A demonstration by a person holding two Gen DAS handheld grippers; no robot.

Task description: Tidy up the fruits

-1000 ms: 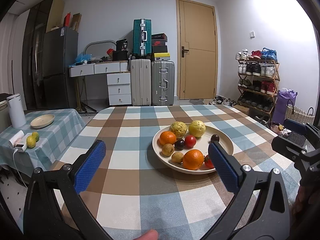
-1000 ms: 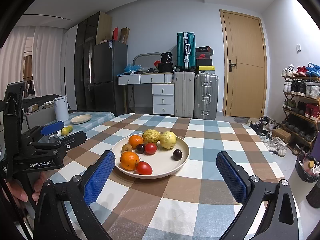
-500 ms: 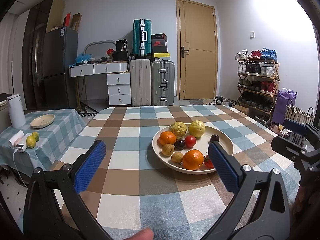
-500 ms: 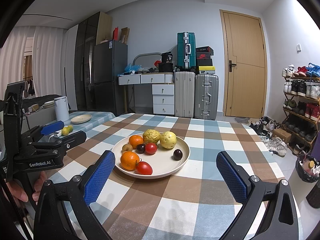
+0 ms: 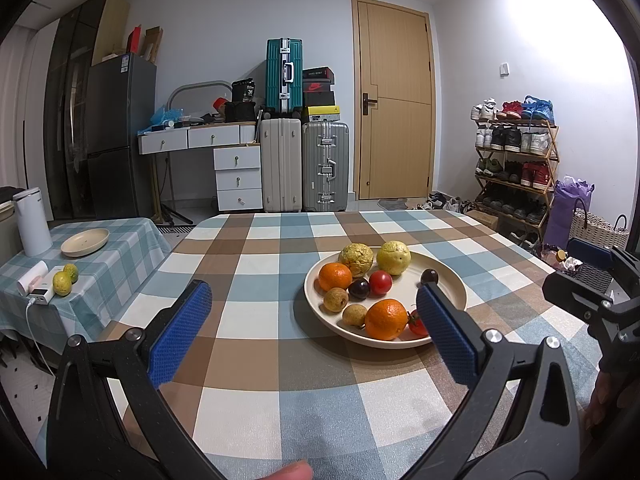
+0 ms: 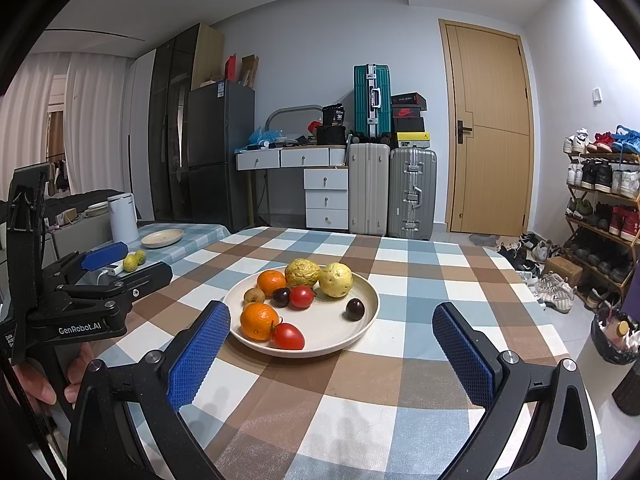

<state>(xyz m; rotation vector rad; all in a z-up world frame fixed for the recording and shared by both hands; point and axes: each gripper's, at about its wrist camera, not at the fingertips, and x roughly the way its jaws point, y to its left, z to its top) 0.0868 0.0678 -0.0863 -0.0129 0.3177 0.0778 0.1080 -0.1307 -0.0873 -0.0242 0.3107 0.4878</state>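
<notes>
A cream plate point(image 5: 450, 280) point(image 6: 368, 292) on the checked table holds two oranges point(image 5: 386, 319) point(image 6: 259, 320), two yellow bumpy fruits point(image 5: 394, 257) point(image 6: 336, 279), red tomatoes point(image 6: 288, 336), dark plums point(image 6: 355, 309) and small brown fruits point(image 5: 335, 299). My left gripper point(image 5: 314, 328) is open and empty, held above the table short of the plate, which lies ahead to the right. My right gripper point(image 6: 332, 344) is open and empty, with the plate just beyond its left finger.
A side table point(image 5: 120, 236) at the left carries an empty cream plate point(image 5: 85, 242), two small yellow-green fruits point(image 5: 62, 282), a white kettle point(image 5: 32, 220) and a charger. Suitcases, drawers, a door and a shoe rack point(image 5: 516, 160) stand behind the table.
</notes>
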